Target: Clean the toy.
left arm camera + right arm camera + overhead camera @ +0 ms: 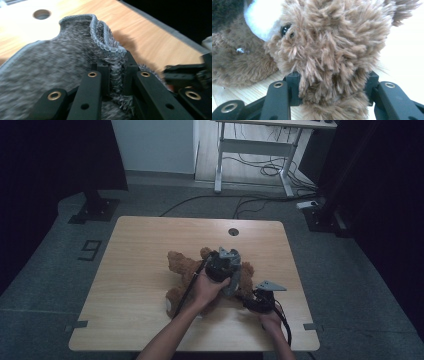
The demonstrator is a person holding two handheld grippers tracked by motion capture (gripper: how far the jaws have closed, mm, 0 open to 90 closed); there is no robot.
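A brown plush bear [181, 265] lies in the middle of the wooden table [135, 270]. My left gripper [231, 276] hovers over the bear's right part and is shut on a fold of a grey knitted cloth [235, 272]. In the left gripper view the cloth [50, 65] spreads to the left, and its hemmed edge is pinched between the jaws of the left gripper [116, 71]. My right gripper [250, 301] sits low at the bear's right side. In the right gripper view the right gripper [332, 83] is shut on brown fur of the bear's head [332, 45], below its dark eye [284, 29] and white muzzle [260, 20].
A round cable hole [233, 231] sits near the table's far edge. Beyond the table stand a white desk frame [255, 150] with loose cables on the floor and dark stand bases at both sides. The right gripper's black body [192, 75] appears at the right of the left gripper view.
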